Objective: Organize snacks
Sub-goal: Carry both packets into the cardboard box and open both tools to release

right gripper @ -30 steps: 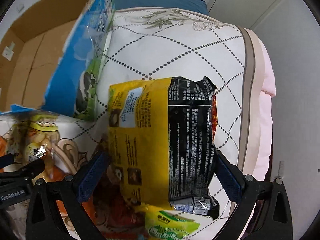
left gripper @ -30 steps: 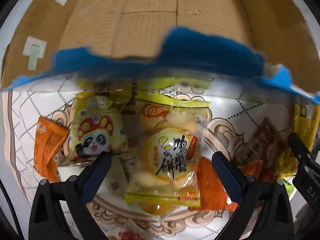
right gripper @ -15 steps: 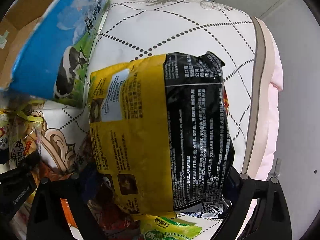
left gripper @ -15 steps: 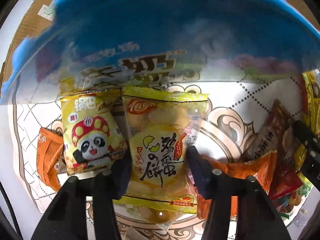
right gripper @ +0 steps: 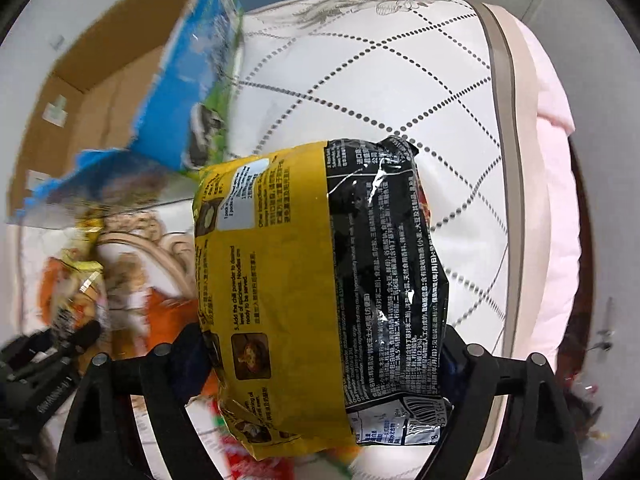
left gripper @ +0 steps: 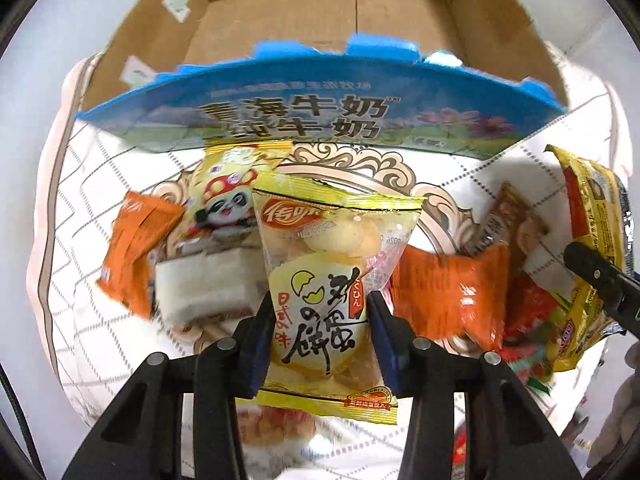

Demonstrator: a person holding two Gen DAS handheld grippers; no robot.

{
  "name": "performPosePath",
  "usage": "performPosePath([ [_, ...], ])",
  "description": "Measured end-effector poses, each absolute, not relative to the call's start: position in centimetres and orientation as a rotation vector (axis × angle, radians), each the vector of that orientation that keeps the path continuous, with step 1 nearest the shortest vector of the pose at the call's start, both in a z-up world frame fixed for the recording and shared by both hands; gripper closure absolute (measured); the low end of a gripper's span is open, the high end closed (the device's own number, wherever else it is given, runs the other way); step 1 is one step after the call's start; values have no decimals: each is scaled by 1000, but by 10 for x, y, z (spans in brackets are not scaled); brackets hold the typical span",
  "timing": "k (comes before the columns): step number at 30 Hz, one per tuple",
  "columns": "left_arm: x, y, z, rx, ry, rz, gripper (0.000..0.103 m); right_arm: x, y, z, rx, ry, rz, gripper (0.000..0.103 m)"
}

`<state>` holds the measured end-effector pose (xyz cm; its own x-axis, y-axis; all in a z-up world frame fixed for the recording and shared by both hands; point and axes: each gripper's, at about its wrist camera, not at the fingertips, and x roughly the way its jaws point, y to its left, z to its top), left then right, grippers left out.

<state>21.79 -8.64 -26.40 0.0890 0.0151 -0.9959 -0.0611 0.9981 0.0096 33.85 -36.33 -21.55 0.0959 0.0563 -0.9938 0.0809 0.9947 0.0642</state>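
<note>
Egg-biscuit pack [left gripper: 320,300] pinched low in the left gripper [left gripper: 320,332] above the snack pile on the bed [right gripper: 360,80]; noodle packet [right gripper: 320,292] clamped in the right gripper [right gripper: 324,364]. Both short of the cardboard box [left gripper: 320,12]. Could snag on the blue flap [left gripper: 320,112] or slip from slick film.

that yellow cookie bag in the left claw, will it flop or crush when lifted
The cookie bag is thin film, so its ends will probably sag outside the left claw. It looks puffy and light for its size. The round cookies showing through the clear window seem brittle, so a hard squeeze could crack them.
</note>
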Motion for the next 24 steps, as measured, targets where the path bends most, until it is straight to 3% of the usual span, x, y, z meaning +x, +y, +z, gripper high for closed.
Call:
performPosePath([
  [7, 193, -74, -197, -107, 1408, 23, 62, 321, -360, -182, 194, 1458, 40, 14],
  [18, 273, -32, -118, -138, 1281, -134, 62, 330, -285, -111, 304, 1354, 99, 14],
  [24, 348, -3, -118, -144, 1302, -163, 62, 379, -228, -95, 284, 1298, 82, 14],
])
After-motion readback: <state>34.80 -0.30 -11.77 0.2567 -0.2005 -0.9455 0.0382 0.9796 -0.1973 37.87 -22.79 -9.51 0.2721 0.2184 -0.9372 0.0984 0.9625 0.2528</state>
